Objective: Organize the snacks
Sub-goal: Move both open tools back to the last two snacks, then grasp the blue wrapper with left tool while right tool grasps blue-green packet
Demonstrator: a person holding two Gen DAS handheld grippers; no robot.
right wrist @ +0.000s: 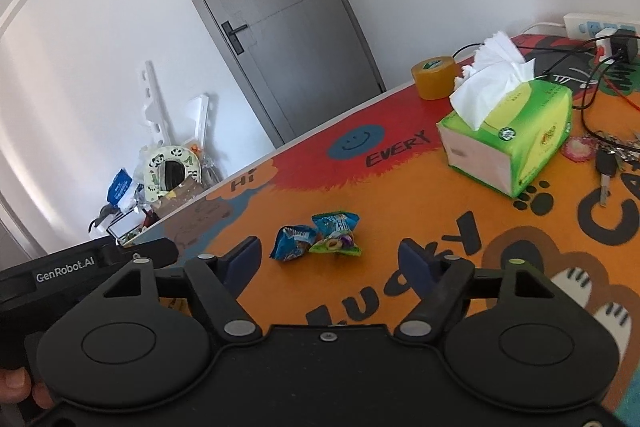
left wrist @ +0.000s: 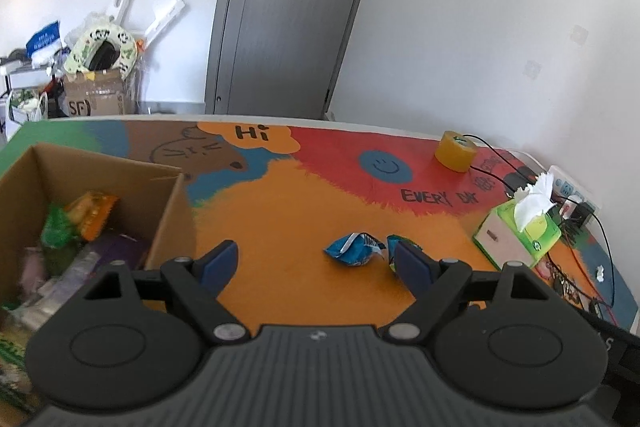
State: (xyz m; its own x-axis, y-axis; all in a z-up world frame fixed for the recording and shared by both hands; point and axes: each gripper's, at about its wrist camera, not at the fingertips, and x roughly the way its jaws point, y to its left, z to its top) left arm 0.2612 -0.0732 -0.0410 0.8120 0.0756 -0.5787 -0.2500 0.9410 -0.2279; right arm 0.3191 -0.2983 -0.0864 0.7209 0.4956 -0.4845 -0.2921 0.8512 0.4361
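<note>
A blue snack packet (left wrist: 354, 249) (right wrist: 293, 247) lies on the orange part of the colourful mat. A green snack packet (right wrist: 335, 233) lies right beside it; in the left wrist view this green packet (left wrist: 394, 239) is partly hidden behind the right finger. My left gripper (left wrist: 316, 261) is open and holds nothing, with the blue packet just ahead between its fingers. My right gripper (right wrist: 332, 259) is open and holds nothing, a little short of both packets. A cardboard box (left wrist: 172, 211) at the left holds several snack packets.
A green tissue box (left wrist: 516, 233) (right wrist: 508, 139) stands to the right, with a roll of yellow tape (left wrist: 456, 151) (right wrist: 435, 77) behind it. Cables, a power strip (right wrist: 600, 25) and keys (right wrist: 606, 163) lie at the far right. The left gripper's body (right wrist: 88, 263) shows at left.
</note>
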